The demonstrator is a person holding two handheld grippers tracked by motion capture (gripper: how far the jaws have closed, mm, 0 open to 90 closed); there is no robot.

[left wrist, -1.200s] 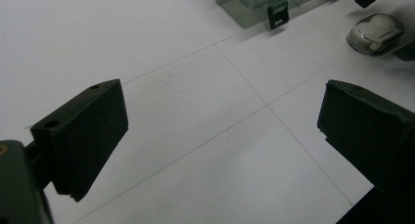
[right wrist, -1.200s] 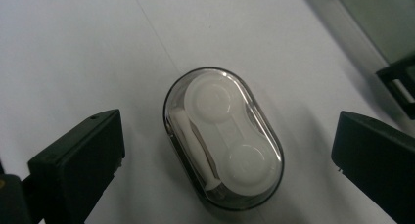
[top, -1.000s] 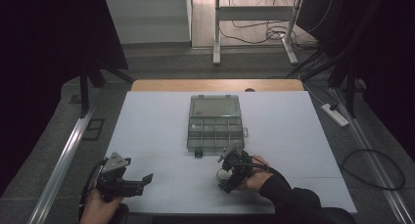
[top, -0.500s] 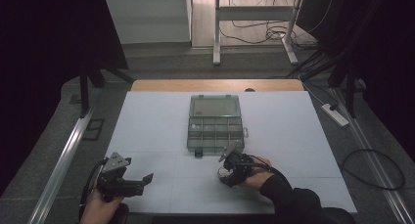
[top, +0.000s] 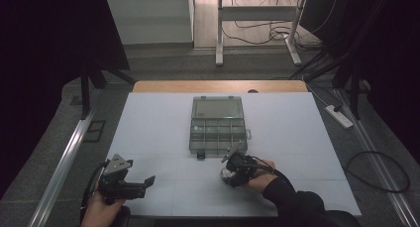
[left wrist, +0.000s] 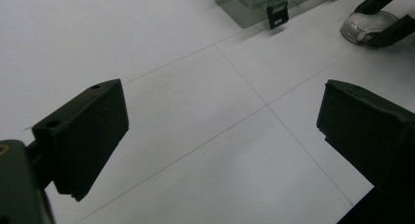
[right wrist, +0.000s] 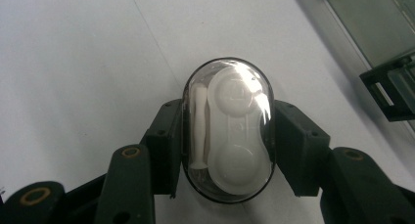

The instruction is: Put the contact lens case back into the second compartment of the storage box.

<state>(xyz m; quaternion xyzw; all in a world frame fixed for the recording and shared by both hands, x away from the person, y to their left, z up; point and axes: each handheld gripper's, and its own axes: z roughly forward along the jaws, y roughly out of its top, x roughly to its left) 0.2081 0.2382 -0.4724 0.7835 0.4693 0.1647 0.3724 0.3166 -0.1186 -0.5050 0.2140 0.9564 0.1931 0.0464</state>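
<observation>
From the high view, the right gripper (top: 232,171) rests on the white table (top: 158,133), just short of the near edge of the grey transparent compartment box (top: 218,125), whose lid is shut. Its jaws have just been closing, and a small pale thing sits between them. The left gripper (top: 133,183) lies well off to its left, pointing across toward it and carrying nothing.

In the left gripper view, the two black jaws stand wide apart over bare table. Ahead and to the right lies the box's black latch (left wrist: 277,16), and farther right the clear oval case (left wrist: 362,26) sits pinched between the other gripper's jaws.

In the right gripper view, the clear oval plastic case with white round-capped contact-lens holder and white stick inside (right wrist: 227,131) sits squarely between the pads (right wrist: 169,145), which press on its two long sides; it is held, resting on the table.

The risk lies in the shell: it is smooth, curved and hard, so it could squirt forward out of the pads on lifting. The box just ahead and to the right is closed, so moving the case there could knock it against the latch.
</observation>
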